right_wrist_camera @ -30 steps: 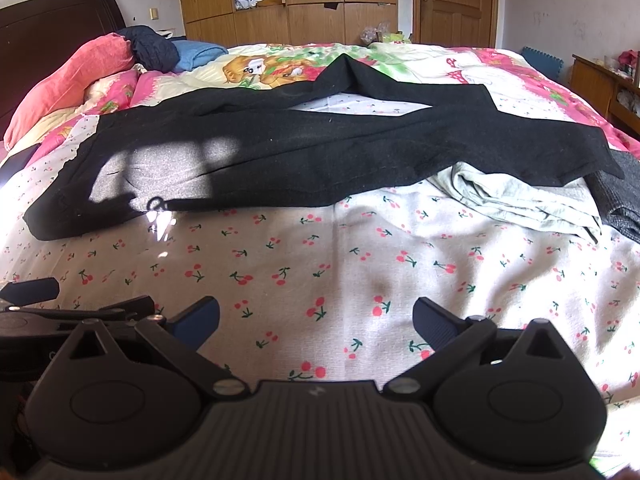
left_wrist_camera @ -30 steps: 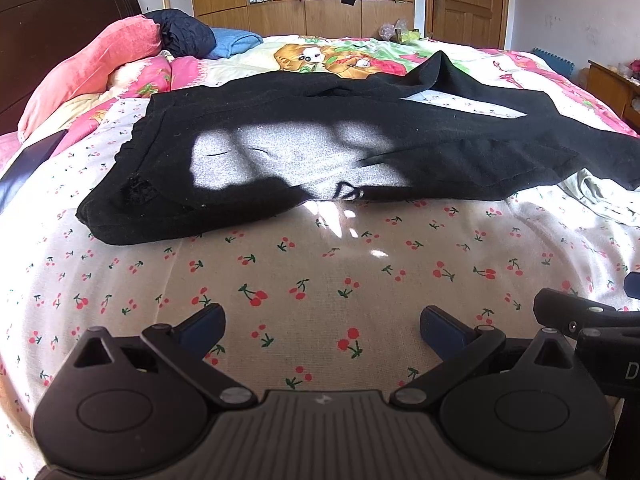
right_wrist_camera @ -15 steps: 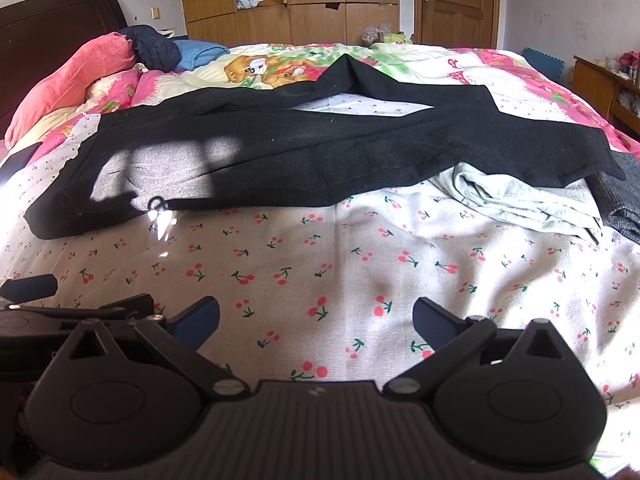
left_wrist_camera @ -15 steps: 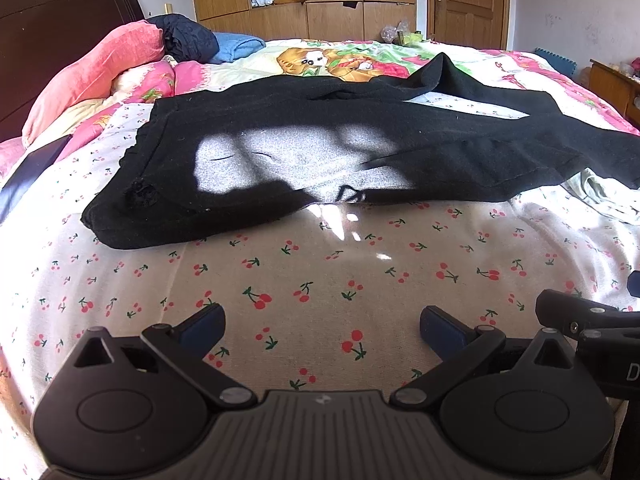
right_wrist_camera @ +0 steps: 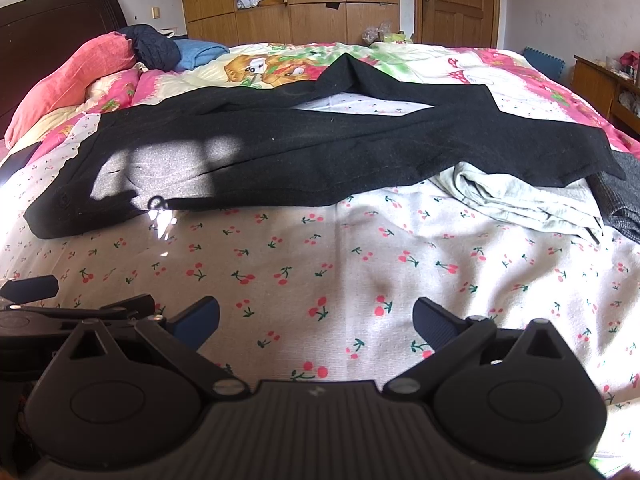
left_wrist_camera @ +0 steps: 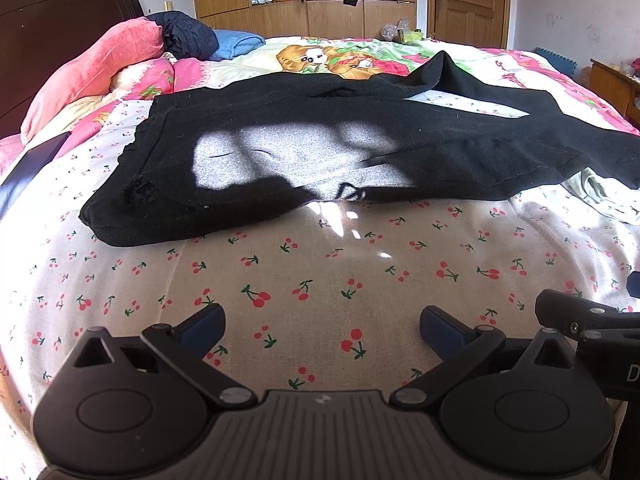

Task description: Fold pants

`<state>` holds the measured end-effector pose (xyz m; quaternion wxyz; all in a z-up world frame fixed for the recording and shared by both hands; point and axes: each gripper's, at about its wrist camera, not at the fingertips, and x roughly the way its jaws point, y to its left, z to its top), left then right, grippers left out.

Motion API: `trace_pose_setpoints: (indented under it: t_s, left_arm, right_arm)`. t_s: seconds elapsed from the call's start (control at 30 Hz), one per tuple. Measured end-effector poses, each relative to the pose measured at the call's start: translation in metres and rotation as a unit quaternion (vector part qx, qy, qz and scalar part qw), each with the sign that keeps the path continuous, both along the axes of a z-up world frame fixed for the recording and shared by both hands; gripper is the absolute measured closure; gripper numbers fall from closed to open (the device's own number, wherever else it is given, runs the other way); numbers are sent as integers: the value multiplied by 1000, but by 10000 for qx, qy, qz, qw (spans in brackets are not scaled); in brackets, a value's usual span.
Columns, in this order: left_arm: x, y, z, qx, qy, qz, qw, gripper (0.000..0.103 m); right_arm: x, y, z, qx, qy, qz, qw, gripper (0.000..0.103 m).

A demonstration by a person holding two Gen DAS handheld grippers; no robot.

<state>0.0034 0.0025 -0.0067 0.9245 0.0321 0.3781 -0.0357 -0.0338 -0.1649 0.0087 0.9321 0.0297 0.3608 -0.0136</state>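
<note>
1. Across the upper half of both views, the black pants (left_wrist_camera: 340, 152) lie flat on the bed (left_wrist_camera: 320, 280), long axis left to right, waistband at frame left.
2. Left gripper (left_wrist_camera: 322, 326): fingers spread wide, holding nothing, nearer the waistband.
3. Right gripper (right_wrist_camera: 316, 318): fingers equally wide, empty, nearer the leg ends (right_wrist_camera: 560, 152) at right, which overlap a pale garment (right_wrist_camera: 520, 196).
4. Pants lie ahead of both, apart.

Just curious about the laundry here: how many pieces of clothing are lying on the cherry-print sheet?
3 that I can make out: black pants spread across the bed, a pale crumpled garment partly under their right end, and a dark grey one at the right edge. More may be hidden.
</note>
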Motion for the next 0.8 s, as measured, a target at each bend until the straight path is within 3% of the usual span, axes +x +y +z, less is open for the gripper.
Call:
trace_pose_setpoints:
  t_s: [0.8]
  left_arm:
    - [6, 0, -4, -15, 57, -15, 10000, 0]
  right_arm:
    - [5, 0, -1, 91, 67, 35, 9999, 1]
